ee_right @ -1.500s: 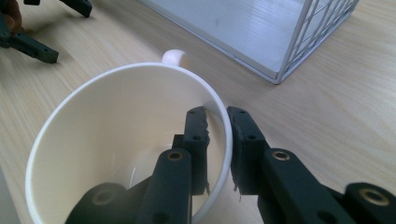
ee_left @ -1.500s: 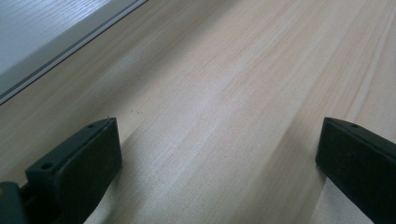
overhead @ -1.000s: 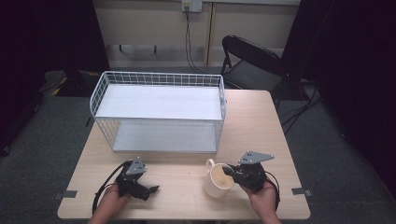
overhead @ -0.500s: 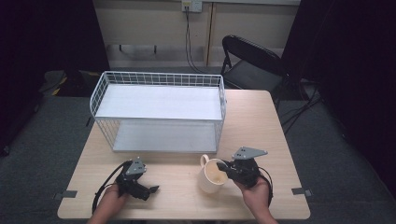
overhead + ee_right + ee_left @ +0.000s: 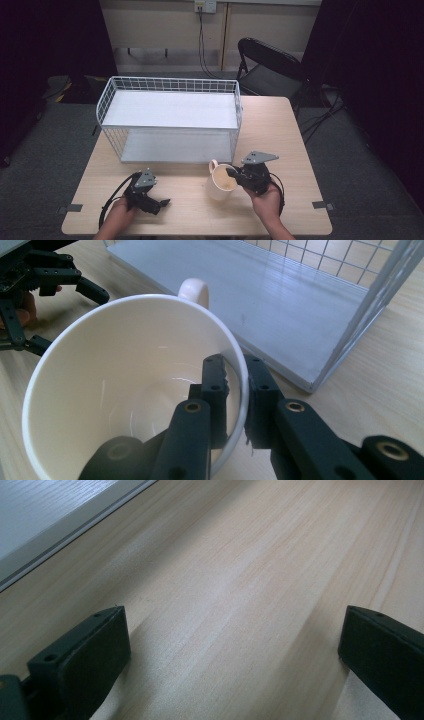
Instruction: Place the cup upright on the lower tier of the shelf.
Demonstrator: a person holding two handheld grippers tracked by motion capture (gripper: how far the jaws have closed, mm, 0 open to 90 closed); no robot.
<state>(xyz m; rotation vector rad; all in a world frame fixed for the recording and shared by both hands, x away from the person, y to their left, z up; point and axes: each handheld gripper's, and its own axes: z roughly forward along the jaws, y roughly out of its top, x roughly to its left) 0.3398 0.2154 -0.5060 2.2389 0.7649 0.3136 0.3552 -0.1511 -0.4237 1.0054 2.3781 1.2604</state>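
Carefully, I keep my right gripper (image 5: 235,390) pinching the stiff, slippery, breakable cream mug (image 5: 115,385) by its rim wall, near the surface's front edge.

Light wooden bench (image 5: 280,130), white wire basket (image 5: 170,117) standing on its far half, cream mug (image 5: 220,182) near right of centre, tape marks at near corners.

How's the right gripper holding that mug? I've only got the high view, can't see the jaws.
Observer: The right gripper pinches the mug wall at the rim, one jaw inside, one outside.
Operator: Anything in the mug?
Observer: No, bare and white inside.
Operator: Left gripper carrying anything?
Observer: No. The left gripper has its jaws wide apart over bare table.
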